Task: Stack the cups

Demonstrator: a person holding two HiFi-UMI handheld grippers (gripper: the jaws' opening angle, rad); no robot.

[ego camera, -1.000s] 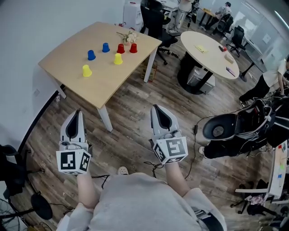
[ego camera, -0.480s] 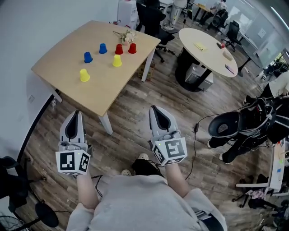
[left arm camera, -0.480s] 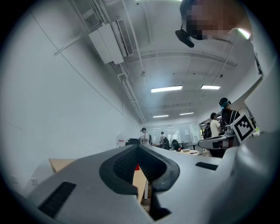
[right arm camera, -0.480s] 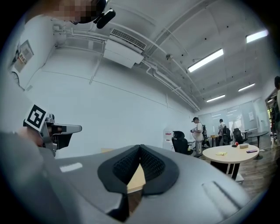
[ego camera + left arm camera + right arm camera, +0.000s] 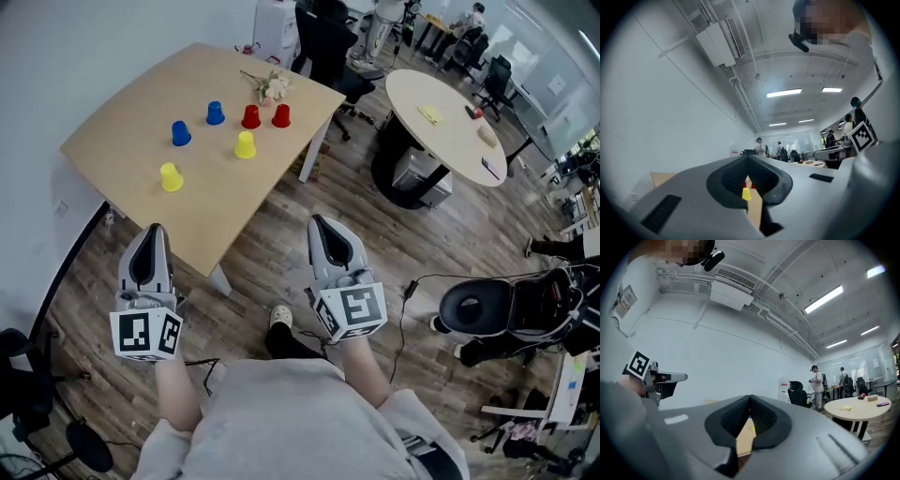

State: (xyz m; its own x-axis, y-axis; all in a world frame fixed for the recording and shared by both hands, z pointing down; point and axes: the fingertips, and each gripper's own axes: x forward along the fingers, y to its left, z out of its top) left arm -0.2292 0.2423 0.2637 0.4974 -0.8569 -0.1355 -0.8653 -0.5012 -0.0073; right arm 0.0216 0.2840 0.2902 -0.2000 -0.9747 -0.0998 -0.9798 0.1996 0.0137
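Head view: cups (image 5: 245,144) well beyond left claw (image 5: 153,230) and right claw (image 5: 320,223).

No legible text, number or brand is present in any view. Coded black-and-white square markers (image 5: 137,334) occupy the cube faces of the left hand-held gripper (image 5: 151,230) and the right hand-held gripper (image 5: 320,221). They carry patterns, not characters. A red label (image 5: 784,384) on the white cabinet (image 5: 782,393) and a wall notice (image 5: 628,298) are both too small to read.
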